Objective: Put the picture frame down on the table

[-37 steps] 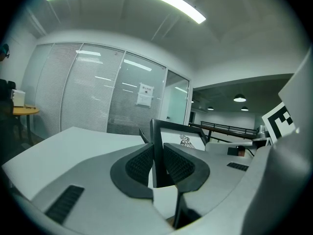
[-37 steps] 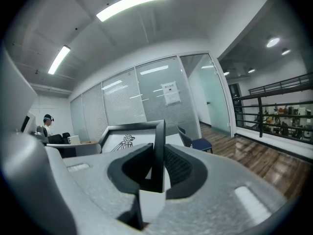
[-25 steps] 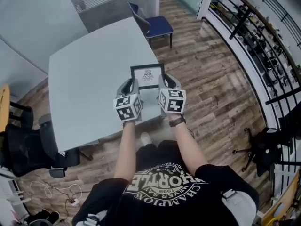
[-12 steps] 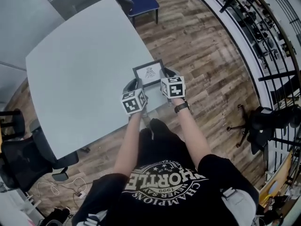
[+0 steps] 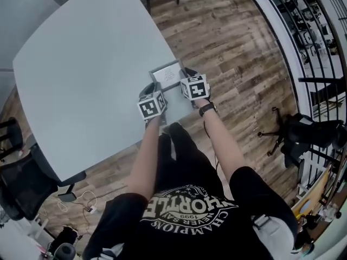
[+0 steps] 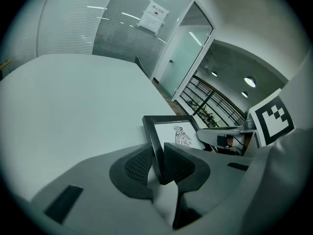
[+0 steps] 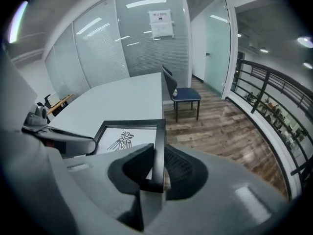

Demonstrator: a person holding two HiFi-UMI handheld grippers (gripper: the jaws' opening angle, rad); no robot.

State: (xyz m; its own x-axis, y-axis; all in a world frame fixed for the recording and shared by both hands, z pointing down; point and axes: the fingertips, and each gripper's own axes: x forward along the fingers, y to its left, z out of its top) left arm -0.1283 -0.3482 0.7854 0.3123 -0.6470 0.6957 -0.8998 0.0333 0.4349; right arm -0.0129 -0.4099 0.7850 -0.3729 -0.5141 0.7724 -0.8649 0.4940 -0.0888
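Black rectangular picture frame [image 5: 167,75] pinched by both side rails at the near corner of the pale grey counter [image 5: 81,64].
Its left rail is clamped between the left gripper's [image 6: 159,165] fingers [image 6: 139,163] and its right rail between the right gripper's [image 7: 157,168] fingers [image 7: 178,168]. Contact with the counter cannot be told. A blue chair [image 7: 185,94] is seen beyond.

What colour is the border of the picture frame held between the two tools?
Black, on the rectangular picture frame; it shows clearest in the right gripper view.
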